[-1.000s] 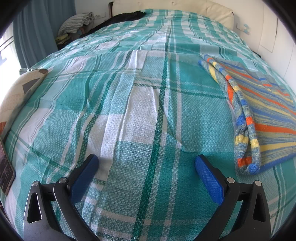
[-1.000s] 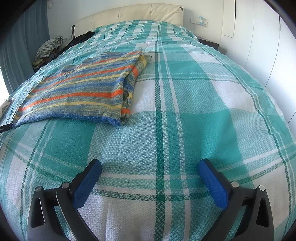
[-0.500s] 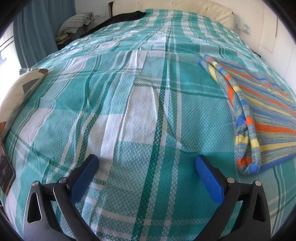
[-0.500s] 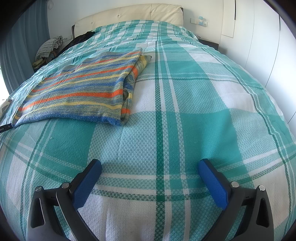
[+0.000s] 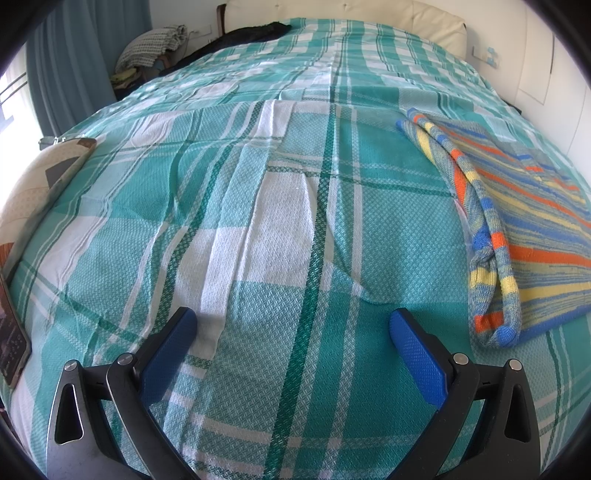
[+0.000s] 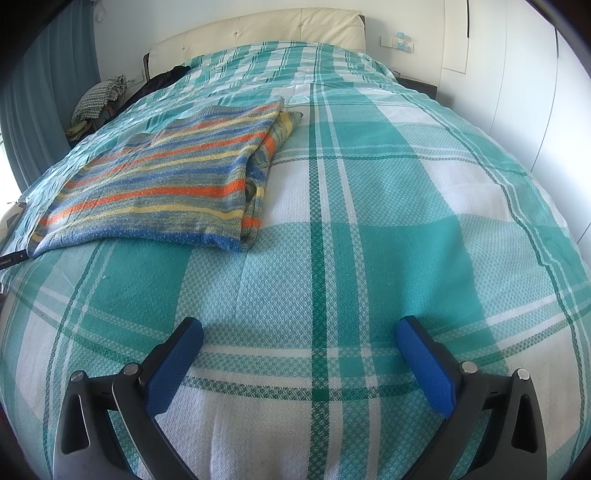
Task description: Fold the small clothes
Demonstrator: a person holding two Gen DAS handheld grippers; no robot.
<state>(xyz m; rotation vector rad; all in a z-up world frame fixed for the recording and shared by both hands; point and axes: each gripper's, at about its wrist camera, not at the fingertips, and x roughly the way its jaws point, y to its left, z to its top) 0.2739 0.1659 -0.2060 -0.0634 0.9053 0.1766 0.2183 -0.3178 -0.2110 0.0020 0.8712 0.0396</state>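
Note:
A striped knit garment (image 5: 524, 229) in blue, orange and yellow lies folded flat on the green-and-white plaid bedspread (image 5: 280, 206). In the left wrist view it is at the right, ahead of my left gripper (image 5: 291, 325), which is open and empty over bare bedspread. In the right wrist view the garment (image 6: 166, 181) lies at the left, well ahead of my right gripper (image 6: 299, 336), which is also open and empty. Neither gripper touches the garment.
A cream headboard (image 6: 258, 33) stands at the far end. A pile of clothes (image 5: 151, 51) and a dark item (image 5: 240, 37) sit at the far left. A patterned cushion (image 5: 33, 192) lies at the left edge. White wall panels (image 6: 517, 74) run along the right.

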